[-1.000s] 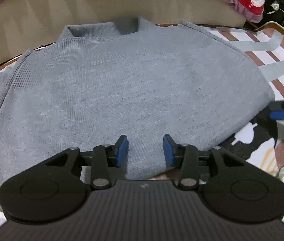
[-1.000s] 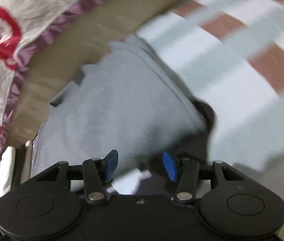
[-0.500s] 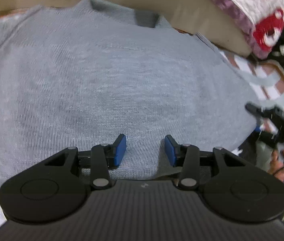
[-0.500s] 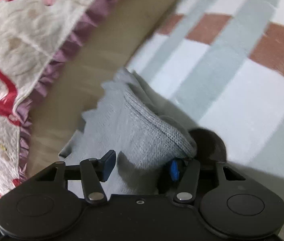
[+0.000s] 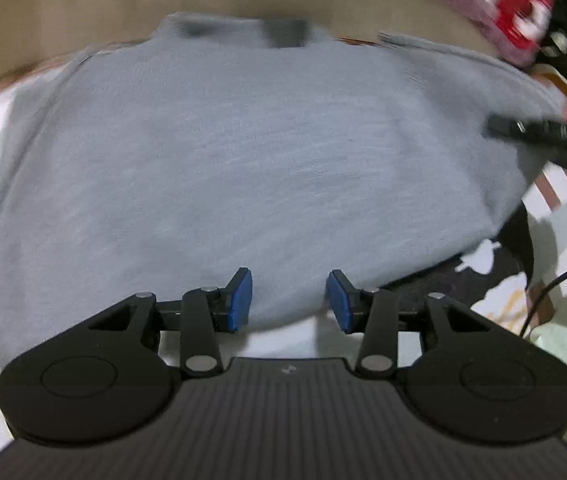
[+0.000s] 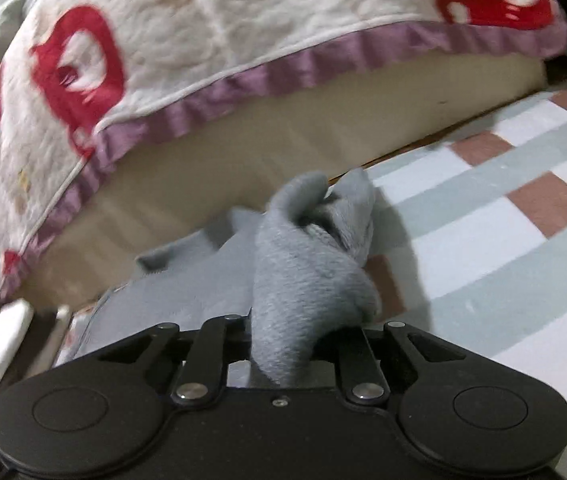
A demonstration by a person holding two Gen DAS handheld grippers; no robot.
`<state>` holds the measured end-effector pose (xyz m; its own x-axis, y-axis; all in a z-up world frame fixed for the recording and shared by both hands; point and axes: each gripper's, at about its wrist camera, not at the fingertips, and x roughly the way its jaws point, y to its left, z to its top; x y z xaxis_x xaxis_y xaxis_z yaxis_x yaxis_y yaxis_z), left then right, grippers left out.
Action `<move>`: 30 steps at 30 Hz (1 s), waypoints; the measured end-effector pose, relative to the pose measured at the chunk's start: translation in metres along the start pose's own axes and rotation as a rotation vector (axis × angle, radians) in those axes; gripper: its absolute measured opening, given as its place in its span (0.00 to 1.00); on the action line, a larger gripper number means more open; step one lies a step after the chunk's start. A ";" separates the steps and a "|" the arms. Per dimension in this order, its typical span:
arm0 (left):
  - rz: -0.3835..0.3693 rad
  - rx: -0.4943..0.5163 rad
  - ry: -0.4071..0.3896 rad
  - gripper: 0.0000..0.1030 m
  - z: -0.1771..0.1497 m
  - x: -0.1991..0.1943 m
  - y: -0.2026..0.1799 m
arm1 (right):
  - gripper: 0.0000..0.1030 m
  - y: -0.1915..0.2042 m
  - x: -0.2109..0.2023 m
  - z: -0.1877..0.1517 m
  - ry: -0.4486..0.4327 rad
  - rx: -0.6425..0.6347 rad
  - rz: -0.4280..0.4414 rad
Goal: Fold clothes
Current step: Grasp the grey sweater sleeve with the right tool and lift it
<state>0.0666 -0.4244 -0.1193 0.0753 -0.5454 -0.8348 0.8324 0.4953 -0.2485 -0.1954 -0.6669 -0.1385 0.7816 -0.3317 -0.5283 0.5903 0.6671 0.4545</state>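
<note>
At the right edge of the left view, the right gripper [image 6: 287,344], jaws just closed, clamps the sweater [image 5: 243,168] edge, while the left gripper [image 5: 288,300] hangs open over its near hem.

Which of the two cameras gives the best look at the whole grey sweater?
The left wrist view: the grey sweater lies spread flat there, collar at the far edge, though blurred. The right wrist view shows only a bunched part of it, pinched in the right gripper, whose jaws have just been closing.
</note>
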 end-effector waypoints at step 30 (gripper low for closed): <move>-0.190 -0.706 -0.140 0.30 -0.027 -0.026 0.210 | 0.15 0.303 0.120 -0.047 0.254 -0.557 0.354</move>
<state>0.2248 -0.2874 -0.1633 0.0734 -0.7227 -0.6873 0.2908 0.6747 -0.6784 0.0681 -0.4734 -0.0980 0.7960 0.0889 -0.5987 0.0655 0.9707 0.2313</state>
